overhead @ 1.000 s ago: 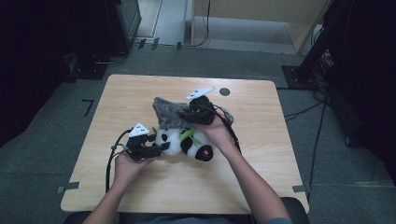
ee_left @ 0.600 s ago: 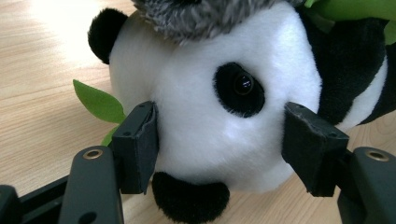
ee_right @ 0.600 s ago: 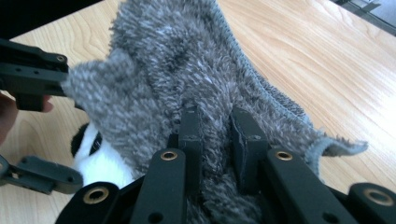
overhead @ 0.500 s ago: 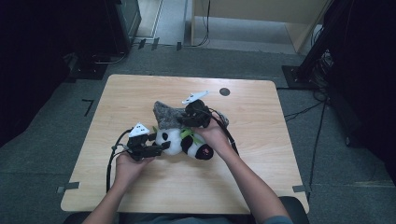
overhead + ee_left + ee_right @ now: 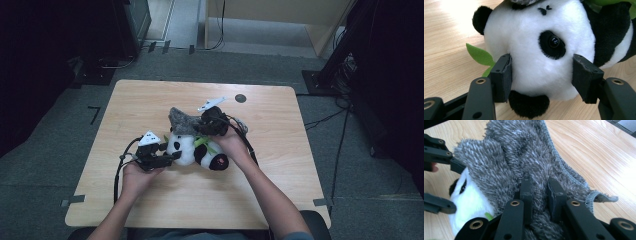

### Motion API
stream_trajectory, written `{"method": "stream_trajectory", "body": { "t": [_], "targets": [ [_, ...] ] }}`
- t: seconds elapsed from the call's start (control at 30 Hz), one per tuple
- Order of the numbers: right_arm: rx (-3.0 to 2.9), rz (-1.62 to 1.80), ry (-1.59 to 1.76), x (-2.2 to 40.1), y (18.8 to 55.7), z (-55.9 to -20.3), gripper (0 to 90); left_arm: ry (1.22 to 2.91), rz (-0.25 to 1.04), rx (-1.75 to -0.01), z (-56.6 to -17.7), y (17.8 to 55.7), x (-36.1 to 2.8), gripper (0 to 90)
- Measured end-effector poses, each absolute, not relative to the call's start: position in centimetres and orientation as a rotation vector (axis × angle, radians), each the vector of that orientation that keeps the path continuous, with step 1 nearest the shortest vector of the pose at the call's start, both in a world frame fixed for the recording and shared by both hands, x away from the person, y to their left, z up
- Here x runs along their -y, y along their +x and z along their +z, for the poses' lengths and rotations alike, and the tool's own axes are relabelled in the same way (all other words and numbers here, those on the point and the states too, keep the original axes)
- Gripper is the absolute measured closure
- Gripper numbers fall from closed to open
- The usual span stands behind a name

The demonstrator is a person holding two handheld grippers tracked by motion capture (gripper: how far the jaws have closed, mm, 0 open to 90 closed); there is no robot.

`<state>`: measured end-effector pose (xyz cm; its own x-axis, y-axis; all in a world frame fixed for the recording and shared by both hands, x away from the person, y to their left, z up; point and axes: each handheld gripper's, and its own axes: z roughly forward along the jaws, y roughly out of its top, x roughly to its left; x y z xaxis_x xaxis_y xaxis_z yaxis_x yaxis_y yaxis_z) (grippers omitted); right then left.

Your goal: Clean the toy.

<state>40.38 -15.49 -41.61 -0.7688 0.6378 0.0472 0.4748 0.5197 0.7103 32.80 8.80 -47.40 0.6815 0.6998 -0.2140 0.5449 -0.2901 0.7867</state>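
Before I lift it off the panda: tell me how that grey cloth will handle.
Probably floppy: the grey cloth bunches in folds where the right gripper pinches it. Likely light for its size, since it drapes over the panda without visibly denting the plush. Its shaggy pile should grip rather than slip, though it may drag on the fur.

The right claw (image 5: pixel 539 192) pinches a fold of the shaggy grey cloth (image 5: pixel 524 160) between its two black jaws. Left of the cloth, partly under it, lies the white panda plush (image 5: pixel 471 205) — the left claw (image 5: pixel 442 185) straddles its head. Behind the cloth — bare wooden worktop (image 5: pixel 599 157).
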Motion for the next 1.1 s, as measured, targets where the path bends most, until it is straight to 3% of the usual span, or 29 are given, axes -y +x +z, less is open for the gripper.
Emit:
{"method": "stream_trajectory", "body": {
  "t": [0.67, 0.87, 1.1],
  "targets": [
    [-2.402, 1.128, 1.019, 17.8, 40.1, -38.6, 78.7, 1.959, 0.213, -0.956, -47.7, 32.7, -9.0, 39.1],
    [-2.435, 1.198, 0.924, 15.7, 38.6, -37.5, 78.4, 1.955, 0.217, -0.955, -47.7, 32.6, -9.0, 38.5],
    [-2.529, 1.153, 0.867, 13.2, 38.3, -39.1, 76.1, 1.951, 0.221, -0.953, -47.7, 32.5, -9.0, 37.5]
  ]
}}
